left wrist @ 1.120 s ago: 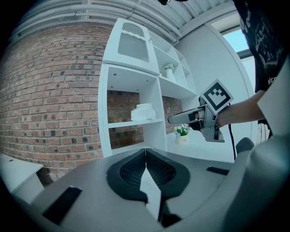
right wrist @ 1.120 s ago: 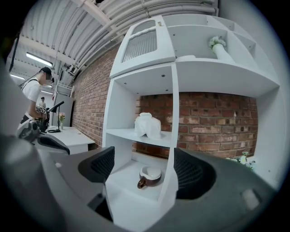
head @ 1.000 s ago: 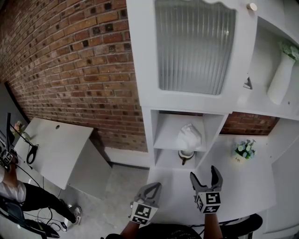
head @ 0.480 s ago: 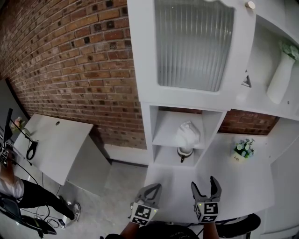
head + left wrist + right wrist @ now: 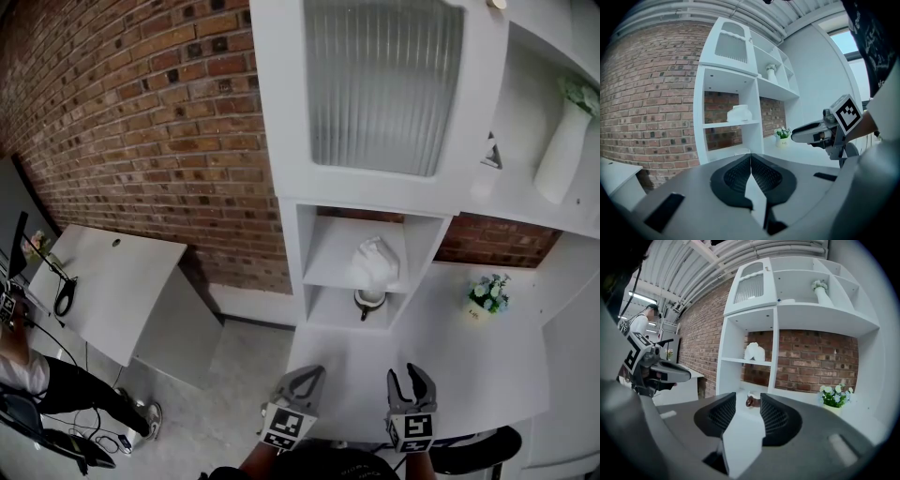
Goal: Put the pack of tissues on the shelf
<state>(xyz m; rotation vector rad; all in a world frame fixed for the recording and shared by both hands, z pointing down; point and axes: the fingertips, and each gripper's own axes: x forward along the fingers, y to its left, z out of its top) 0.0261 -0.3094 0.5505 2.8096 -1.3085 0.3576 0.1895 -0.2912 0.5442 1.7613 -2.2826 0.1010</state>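
Note:
The pack of tissues [image 5: 373, 262], white and crumpled, lies on the upper shelf [image 5: 333, 278] of the white cabinet's open cubby; it also shows as the tissues [image 5: 739, 113] and the tissues [image 5: 754, 351] in the gripper views. Both grippers hover low over the white counter [image 5: 469, 370], well in front of the cubby. My left gripper [image 5: 311, 375] [image 5: 751, 157] is shut with nothing in it. My right gripper [image 5: 411, 377] [image 5: 747, 400] has a small gap between its jaws, which are closing on nothing.
A small brown-handled item [image 5: 367, 302] sits in the lower cubby. A flower pot [image 5: 488, 296] stands on the counter at right, a white vase [image 5: 562, 150] on a higher shelf. A ribbed glass door [image 5: 384, 89] is above. A white desk [image 5: 108, 295] and a person [image 5: 28, 380] are far left.
My right gripper has drawn back toward me and lower, and its jaws have narrowed from wide open. The left gripper has stayed put, shut.

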